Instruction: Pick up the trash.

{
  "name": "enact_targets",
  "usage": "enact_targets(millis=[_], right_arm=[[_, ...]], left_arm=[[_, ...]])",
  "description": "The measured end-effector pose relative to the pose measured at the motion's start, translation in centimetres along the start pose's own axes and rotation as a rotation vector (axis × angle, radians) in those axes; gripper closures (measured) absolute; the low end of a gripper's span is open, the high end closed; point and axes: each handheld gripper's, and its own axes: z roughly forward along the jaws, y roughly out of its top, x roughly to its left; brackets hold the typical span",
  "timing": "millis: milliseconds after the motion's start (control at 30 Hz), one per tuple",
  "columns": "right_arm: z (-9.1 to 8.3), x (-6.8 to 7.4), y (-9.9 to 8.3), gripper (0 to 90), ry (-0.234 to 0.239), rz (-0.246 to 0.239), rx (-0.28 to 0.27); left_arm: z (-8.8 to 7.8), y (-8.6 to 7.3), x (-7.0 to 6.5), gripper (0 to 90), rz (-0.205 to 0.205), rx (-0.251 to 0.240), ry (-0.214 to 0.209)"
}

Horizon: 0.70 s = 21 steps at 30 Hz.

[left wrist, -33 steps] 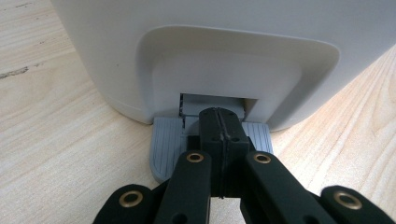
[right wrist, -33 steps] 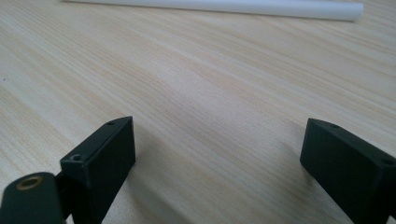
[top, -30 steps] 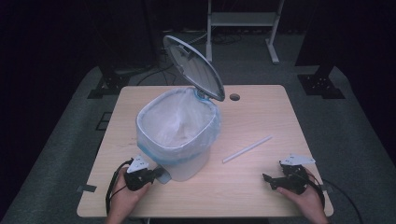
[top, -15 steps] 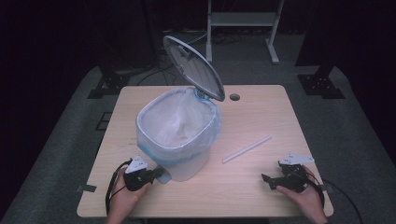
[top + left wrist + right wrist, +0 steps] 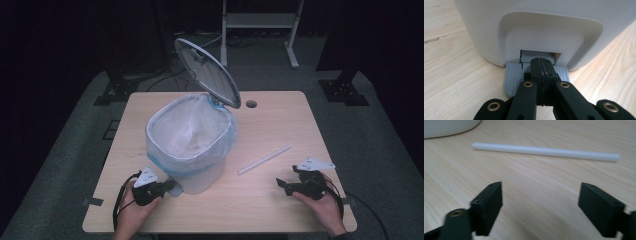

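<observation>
The white pedal bin [image 5: 192, 150] stood on the worktop [image 5: 280, 125] left of centre, its lid [image 5: 207, 72] tipped up and a clear liner [image 5: 187, 127] folded over its rim. The left tongs [image 5: 541, 72], pressed together with nothing between them, bore down on the grey pedal [image 5: 511, 80] at the bin's foot. A white straw [image 5: 544, 151] lay flat just right of the bin. The right tongs [image 5: 540, 205] stood spread near the straw, apart from it; their 2 jaws had just been closing, with nothing between them.

bin [image 5: 529, 30] top beyond frame edge
</observation>
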Motion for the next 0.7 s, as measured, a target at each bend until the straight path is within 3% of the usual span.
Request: enact_targets(millis=[467, 700], right_arm=[[0.9, 1.1, 2.3, 42.3, 0.069, -0.028, -0.036], [1.8, 1.8, 3.4, 47.6, 0.089, -0.032, -0.042]], left_arm=[[0.0, 0.0, 0.1, 90.0, -0.008, -0.001, -0.005], [0.0, 0.0, 0.1, 90.0, -0.008, 0.0, -0.006]])
